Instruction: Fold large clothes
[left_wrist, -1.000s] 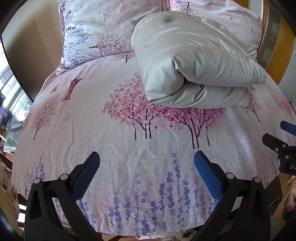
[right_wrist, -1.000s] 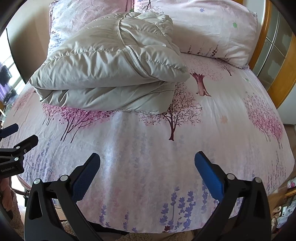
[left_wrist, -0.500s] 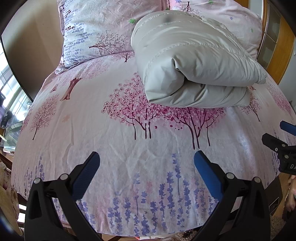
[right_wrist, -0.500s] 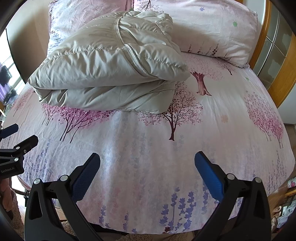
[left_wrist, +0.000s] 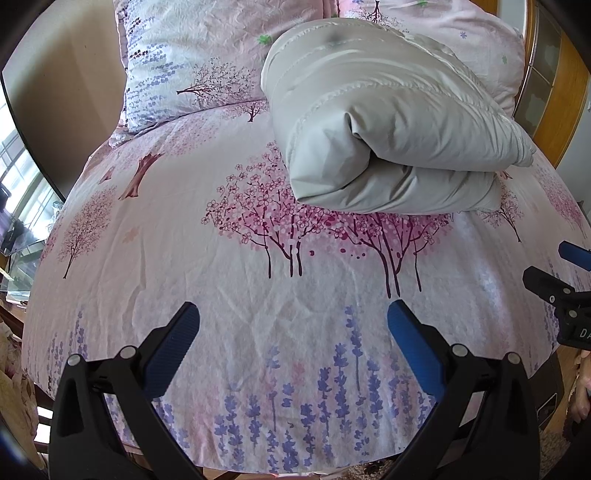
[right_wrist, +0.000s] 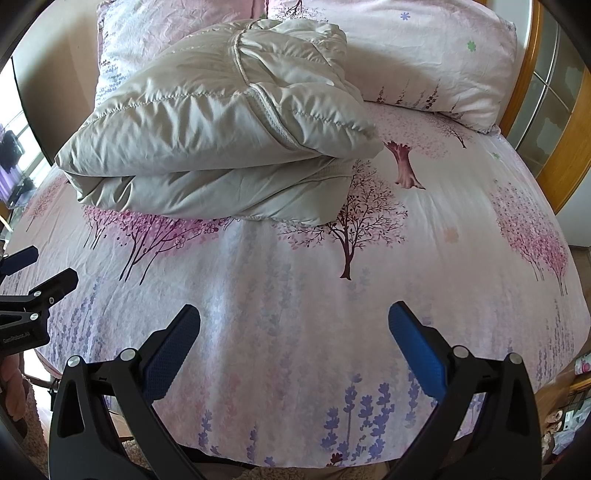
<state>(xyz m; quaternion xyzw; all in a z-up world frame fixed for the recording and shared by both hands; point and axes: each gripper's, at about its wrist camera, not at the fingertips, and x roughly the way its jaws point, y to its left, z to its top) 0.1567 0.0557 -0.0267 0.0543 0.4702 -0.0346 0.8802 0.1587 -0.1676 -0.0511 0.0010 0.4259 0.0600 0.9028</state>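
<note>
A light grey quilted down coat lies folded into a thick bundle on the far half of the bed; it also shows in the right wrist view. My left gripper is open and empty, held above the bed's near part, well short of the coat. My right gripper is open and empty too, also short of the coat. Each gripper shows at the other view's edge: the right one, the left one.
The bed has a pink sheet printed with trees and lavender. Two matching pillows lie at the head behind the coat. A wooden frame stands at the right. A window is at the left.
</note>
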